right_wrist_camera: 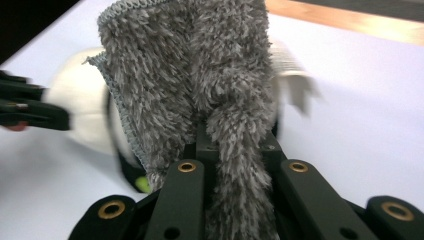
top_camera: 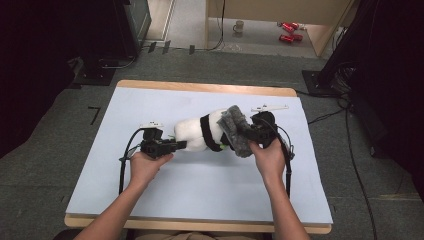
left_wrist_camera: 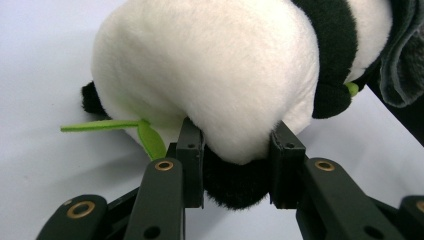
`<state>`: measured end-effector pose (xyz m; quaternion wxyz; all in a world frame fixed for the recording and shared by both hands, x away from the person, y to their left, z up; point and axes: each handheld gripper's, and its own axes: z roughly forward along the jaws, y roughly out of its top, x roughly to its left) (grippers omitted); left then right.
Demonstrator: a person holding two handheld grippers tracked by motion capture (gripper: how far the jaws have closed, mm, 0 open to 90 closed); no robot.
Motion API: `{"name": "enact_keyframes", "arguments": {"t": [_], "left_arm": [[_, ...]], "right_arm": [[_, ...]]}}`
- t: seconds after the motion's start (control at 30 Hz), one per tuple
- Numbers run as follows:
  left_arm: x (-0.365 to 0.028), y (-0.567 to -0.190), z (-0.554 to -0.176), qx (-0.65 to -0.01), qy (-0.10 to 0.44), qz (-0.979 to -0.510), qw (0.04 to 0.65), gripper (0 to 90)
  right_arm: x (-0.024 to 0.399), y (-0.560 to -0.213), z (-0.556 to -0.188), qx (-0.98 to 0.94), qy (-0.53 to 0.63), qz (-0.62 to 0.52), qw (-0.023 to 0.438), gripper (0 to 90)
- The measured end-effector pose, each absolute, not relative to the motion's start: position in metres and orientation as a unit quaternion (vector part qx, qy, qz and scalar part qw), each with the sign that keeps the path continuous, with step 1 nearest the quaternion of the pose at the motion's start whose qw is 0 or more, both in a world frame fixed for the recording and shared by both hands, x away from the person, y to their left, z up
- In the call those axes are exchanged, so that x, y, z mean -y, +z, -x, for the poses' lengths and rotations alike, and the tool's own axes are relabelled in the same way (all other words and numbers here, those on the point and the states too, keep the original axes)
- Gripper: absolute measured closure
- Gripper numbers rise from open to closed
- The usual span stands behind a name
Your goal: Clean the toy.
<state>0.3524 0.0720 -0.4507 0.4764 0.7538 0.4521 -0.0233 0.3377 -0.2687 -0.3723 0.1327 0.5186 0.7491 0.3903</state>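
Observation:
A plush panda (top_camera: pixel 197 132) lies on its side in the middle of the pale blue table top (top_camera: pixel 200 185). My left gripper (top_camera: pixel 176 145) is shut on the panda's rear end (left_wrist_camera: pixel 235 165), its black pads pressing into the fur on both sides. A green felt leaf (left_wrist_camera: pixel 120 127) sticks out from under the toy. My right gripper (top_camera: pixel 252 134) is shut on a shaggy grey cloth (top_camera: pixel 236 129), which drapes against the panda's head end. In the right gripper view the grey cloth (right_wrist_camera: pixel 200 85) rises from between the jaws and hides most of the panda (right_wrist_camera: pixel 82 112) behind it.
The table's wooden edge (top_camera: pixel 200 88) runs along the far side. Beyond it on the floor stand a mug (top_camera: pixel 239 26) and red cans (top_camera: pixel 289 31). Black stands and cables sit at both sides of the table.

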Motion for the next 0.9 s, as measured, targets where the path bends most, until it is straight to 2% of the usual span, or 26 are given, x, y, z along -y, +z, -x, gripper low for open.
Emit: {"name": "enact_keyframes", "arguments": {"t": [0.17,0.37,0.7,0.83,0.9], "left_arm": [[-0.072,-0.45,-0.351,-0.455,-0.024,-0.751,0.477,66.5],[-0.071,-0.449,-0.35,-0.451,-0.02,-0.755,0.475,66.6],[-0.069,-0.446,-0.347,-0.451,-0.02,-0.753,0.479,66.6],[-0.071,-0.449,-0.35,-0.453,-0.025,-0.753,0.476,66.9],[-0.072,-0.449,-0.351,-0.455,-0.027,-0.75,0.479,66.9]], "right_arm": [[0.271,-0.354,-0.329,-0.737,0.421,-0.514,0.125,80.5],[0.23,-0.337,-0.322,-0.754,0.448,-0.467,0.115,80.5],[0.154,-0.379,-0.34,-0.791,0.42,-0.44,0.065,80.4],[0.155,-0.392,-0.343,-0.796,0.41,-0.439,0.071,79.9],[0.162,-0.391,-0.341,-0.803,0.389,-0.443,0.088,80.0]]}}
